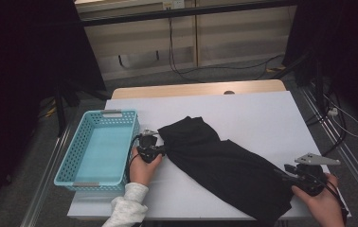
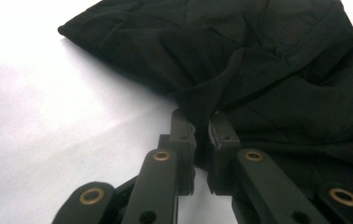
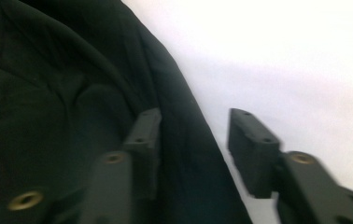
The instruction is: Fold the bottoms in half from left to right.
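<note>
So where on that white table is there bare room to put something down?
The widest bare patch of the white table lies beyond the black cloth garment, toward the far right corner. A smaller strip runs along the near edge between the two hands. The turquoise plastic basket is empty too. It's crowded by the left gripper, between basket and garment.

A white-topped table carries two things, its wooden far edge showing at 12 o'clock. A black cloth lies rumpled across the middle, running from about the centre down toward 5 o'clock, where its end reaches the near edge. At 9 o'clock a light blue basket with perforated walls sits on the left edge, partly overhanging it, just beside the cloth's upper end. The white surface from 12 to 3 o'clock lies bare.
</note>
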`<state>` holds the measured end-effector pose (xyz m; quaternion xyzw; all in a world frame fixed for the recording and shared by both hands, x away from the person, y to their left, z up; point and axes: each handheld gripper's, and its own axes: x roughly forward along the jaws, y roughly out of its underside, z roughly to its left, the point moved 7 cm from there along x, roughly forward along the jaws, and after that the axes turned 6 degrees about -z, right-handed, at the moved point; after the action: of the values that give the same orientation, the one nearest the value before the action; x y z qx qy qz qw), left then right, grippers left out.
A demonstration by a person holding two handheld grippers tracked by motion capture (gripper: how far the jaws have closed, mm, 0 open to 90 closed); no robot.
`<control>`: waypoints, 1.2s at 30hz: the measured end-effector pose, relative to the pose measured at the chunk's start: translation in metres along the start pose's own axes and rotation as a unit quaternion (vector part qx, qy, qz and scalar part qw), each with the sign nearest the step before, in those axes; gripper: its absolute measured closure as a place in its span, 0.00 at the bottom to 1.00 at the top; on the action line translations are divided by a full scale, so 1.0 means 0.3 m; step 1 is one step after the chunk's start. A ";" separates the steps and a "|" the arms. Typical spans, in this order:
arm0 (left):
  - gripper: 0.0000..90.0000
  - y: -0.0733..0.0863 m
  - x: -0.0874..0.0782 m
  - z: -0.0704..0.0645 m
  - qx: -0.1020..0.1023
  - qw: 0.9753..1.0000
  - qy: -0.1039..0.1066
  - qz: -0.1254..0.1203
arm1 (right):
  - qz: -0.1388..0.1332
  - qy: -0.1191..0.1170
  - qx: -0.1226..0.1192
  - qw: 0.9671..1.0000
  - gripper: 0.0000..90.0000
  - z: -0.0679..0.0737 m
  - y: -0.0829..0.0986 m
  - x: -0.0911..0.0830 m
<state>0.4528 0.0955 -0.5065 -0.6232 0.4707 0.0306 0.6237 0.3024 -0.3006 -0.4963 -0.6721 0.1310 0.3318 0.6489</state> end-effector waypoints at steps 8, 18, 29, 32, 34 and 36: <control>0.91 -0.002 0.001 -0.003 0.000 1.000 -0.003 -0.001 | 0.022 -0.027 0.005 0.999 0.55 0.023 0.021 0.017; 0.91 -0.005 0.003 -0.012 0.002 1.000 -0.003 -0.001 | 0.034 -0.048 -0.029 0.998 0.98 0.075 0.011 0.025; 0.56 -0.060 -0.037 -0.010 0.008 0.999 -0.011 -0.039 | 0.009 0.038 -0.018 0.999 0.98 -0.101 -0.015 -0.027; 0.48 -0.093 -0.043 0.000 0.013 0.998 -0.021 -0.057 | 0.011 0.039 -0.017 0.999 0.98 -0.108 -0.018 -0.021; 0.43 -0.111 -0.031 0.005 0.029 0.997 -0.028 -0.061 | 0.009 0.036 -0.017 0.999 0.98 -0.108 -0.022 -0.016; 0.42 -0.133 -0.005 0.002 0.035 0.997 -0.018 -0.067 | 0.009 0.038 -0.018 0.999 0.98 -0.108 -0.023 -0.008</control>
<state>0.4772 0.0879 -0.4758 -0.6302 0.4175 -0.0164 0.6545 0.3139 -0.3314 -0.4914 -0.6947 0.1551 0.3144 0.6281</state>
